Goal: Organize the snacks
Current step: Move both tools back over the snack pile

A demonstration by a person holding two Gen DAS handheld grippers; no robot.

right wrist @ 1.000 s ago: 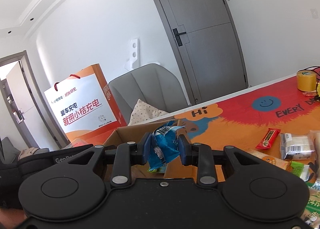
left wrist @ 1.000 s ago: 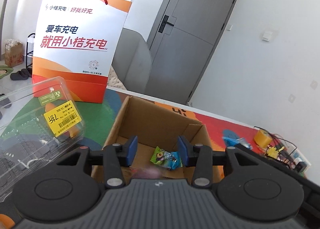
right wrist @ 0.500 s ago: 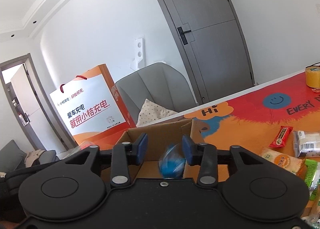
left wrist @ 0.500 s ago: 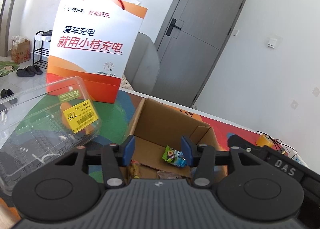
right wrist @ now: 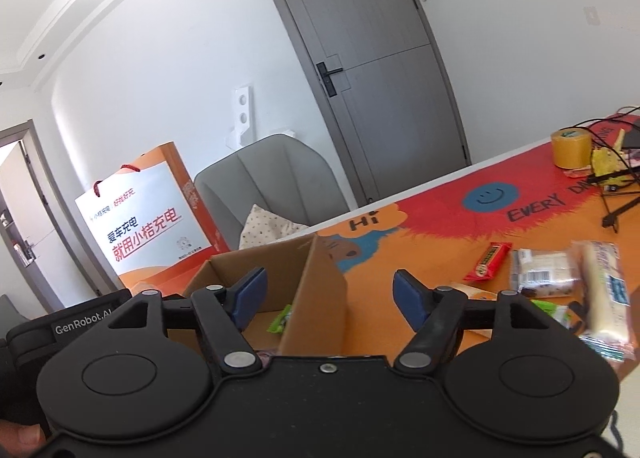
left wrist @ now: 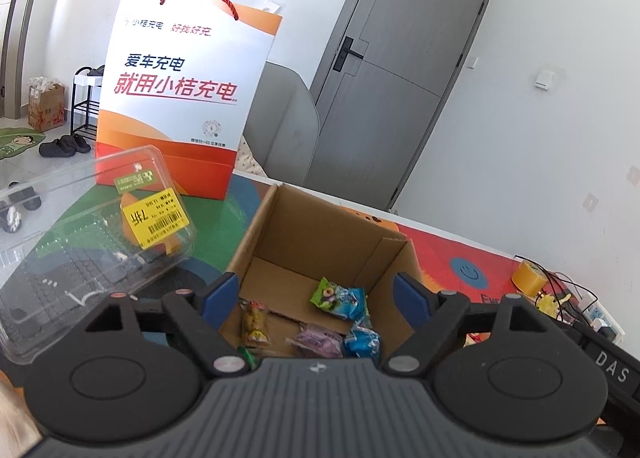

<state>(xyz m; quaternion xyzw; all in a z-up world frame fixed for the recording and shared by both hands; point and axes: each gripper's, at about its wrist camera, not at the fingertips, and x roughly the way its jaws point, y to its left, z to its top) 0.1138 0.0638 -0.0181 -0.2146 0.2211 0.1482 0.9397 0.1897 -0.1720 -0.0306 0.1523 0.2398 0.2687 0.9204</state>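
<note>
Left gripper (left wrist: 316, 294) hovering over cardboard box (left wrist: 316, 226), jaws just been opening, nothing between them. Right gripper (right wrist: 326, 296) also just been spreading apart, empty, straddling box's right wall. Snack packets (left wrist: 340, 298) lying on box floor. More snacks (right wrist: 544, 274) sitting loose on colourful tablecloth (right wrist: 420, 218), right of box. Orange-white paper bag (left wrist: 188, 94) standing behind.

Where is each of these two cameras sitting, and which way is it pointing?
Left wrist: sits on the left gripper, looking forward and down into the cardboard box of snacks; its own open, empty fingers show.
Right wrist: sits on the right gripper, facing the box's corner and loose snacks on the mat; its open fingers and a fingertip show.
Shared: the box, orange paper bag, grey door, tape roll.
</note>
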